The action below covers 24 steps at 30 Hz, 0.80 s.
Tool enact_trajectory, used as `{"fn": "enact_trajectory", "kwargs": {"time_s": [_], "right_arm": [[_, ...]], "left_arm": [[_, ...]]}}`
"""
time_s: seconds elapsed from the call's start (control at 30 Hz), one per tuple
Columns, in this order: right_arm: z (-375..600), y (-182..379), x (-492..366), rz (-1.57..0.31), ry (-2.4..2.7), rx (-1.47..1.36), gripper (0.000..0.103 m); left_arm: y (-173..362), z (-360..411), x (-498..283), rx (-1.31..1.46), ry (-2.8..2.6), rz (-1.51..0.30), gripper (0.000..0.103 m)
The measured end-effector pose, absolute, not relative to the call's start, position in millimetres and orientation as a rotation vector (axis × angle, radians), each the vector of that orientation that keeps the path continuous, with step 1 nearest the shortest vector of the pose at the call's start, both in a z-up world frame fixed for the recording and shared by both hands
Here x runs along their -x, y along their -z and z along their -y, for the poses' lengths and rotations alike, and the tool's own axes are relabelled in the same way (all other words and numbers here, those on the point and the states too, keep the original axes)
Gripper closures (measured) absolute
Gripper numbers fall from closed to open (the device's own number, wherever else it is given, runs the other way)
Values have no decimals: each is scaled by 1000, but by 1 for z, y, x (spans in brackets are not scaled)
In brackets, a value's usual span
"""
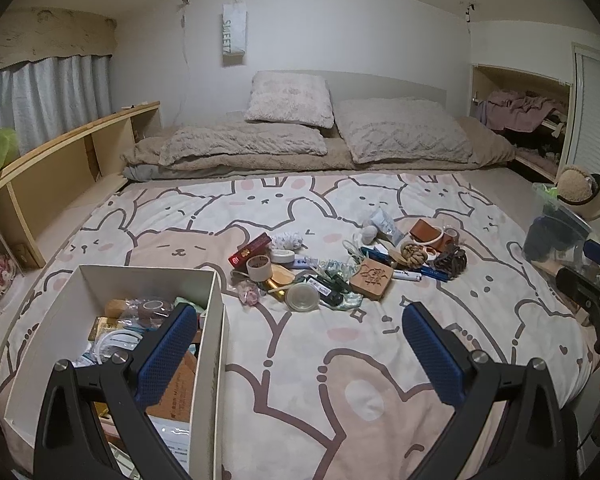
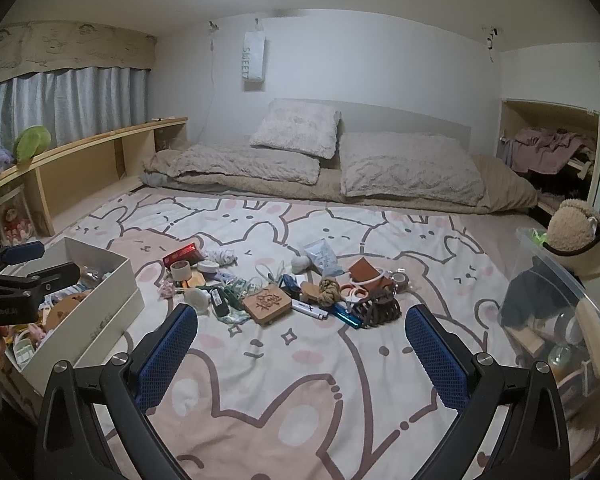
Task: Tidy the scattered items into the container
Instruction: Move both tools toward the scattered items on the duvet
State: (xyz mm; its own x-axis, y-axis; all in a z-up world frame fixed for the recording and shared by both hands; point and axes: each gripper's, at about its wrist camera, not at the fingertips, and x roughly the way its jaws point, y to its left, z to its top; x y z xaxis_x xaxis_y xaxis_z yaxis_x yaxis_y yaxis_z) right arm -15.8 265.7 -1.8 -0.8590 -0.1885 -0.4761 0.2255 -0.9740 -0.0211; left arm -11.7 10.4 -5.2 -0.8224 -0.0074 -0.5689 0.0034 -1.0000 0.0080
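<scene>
Blue-padded fingers of the left gripper (image 1: 296, 356) stand wide apart, holding nothing, its left finger over the white container (image 1: 216, 344) at the bed's near left edge. Likewise the right gripper (image 2: 300, 356) is spread open and empty above the bunny-print blanket (image 2: 300, 400). Beyond both, the scattered items (image 2: 284, 292) lie heaped mid-blanket: a wooden coaster (image 2: 267, 303), brown hair claw (image 2: 376, 308), tape roll (image 2: 181, 269).

We see open bunny-print bedspread (image 2: 300, 380) across the lower centre of the right wrist view. Mid-frame, a dense clutter pile (image 2: 284, 292) blocks passage. The tall white cardboard box (image 1: 216, 320) walls the lower left; a clear plastic bin (image 2: 556, 320) crowds the right edge.
</scene>
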Motion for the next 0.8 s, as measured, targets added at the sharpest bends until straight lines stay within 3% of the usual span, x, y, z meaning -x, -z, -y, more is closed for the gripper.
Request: {"fn": "enact_trajectory", "kwargs": {"time_s": [0.8], "right_arm": [[-305, 67, 58, -16, 2779, -953, 0]], "left_arm": [[69, -56, 69, -1313, 2895, 23, 0]]}}
